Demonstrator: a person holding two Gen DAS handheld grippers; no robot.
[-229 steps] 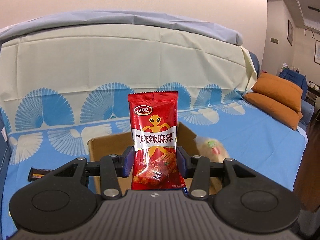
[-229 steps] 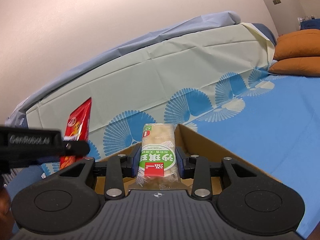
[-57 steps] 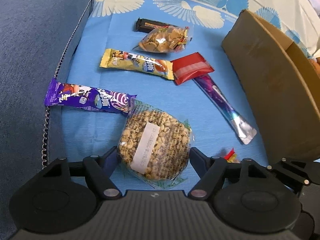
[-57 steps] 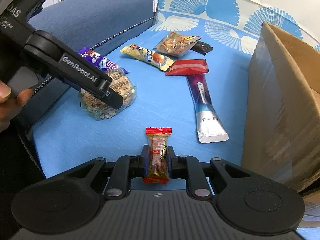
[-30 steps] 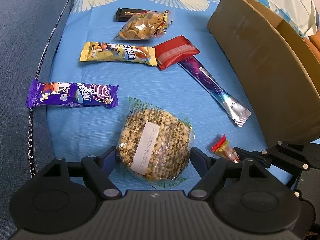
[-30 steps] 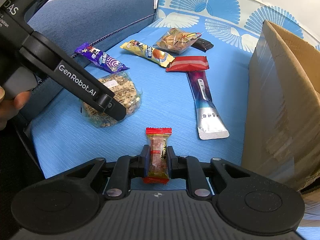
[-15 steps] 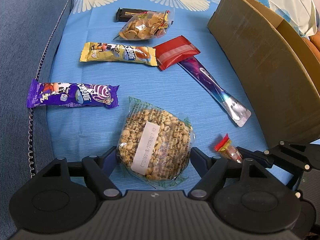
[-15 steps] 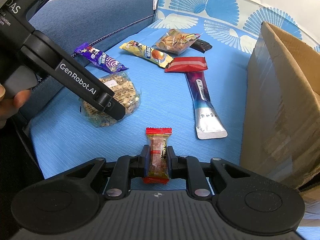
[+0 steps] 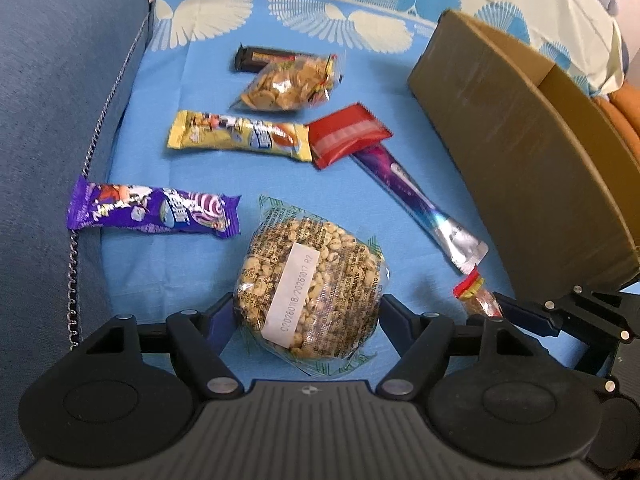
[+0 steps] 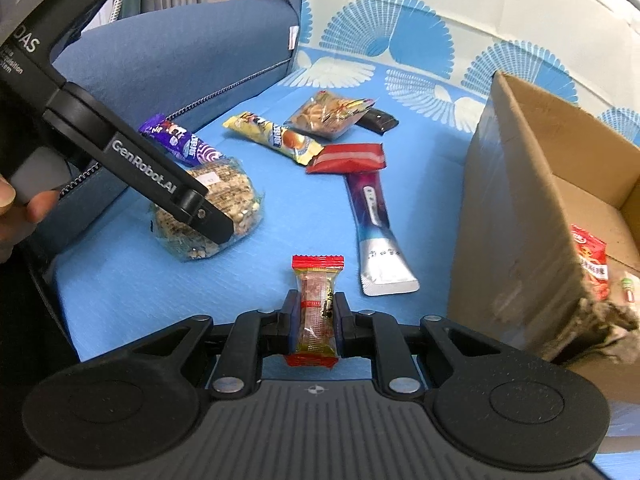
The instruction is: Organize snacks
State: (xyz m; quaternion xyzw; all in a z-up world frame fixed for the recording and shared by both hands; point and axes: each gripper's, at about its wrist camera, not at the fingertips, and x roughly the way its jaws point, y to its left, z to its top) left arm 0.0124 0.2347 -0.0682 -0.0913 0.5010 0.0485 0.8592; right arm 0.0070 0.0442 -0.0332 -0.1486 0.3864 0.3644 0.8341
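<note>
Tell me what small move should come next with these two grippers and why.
Probably lift both and carry them toward the cardboard box. The right gripper is shut on the small red-ended candy, and the left gripper is clamped on the round puffed-grain cake; the box stands open just to the right.

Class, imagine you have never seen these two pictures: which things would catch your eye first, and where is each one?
Nearest the left wrist camera, the left gripper is closed around a round clear bag of puffed grain on the blue sheet. The right gripper pinches a small red-ended candy just above that sheet. To the right stands an open cardboard box with a red snack packet inside.
</note>
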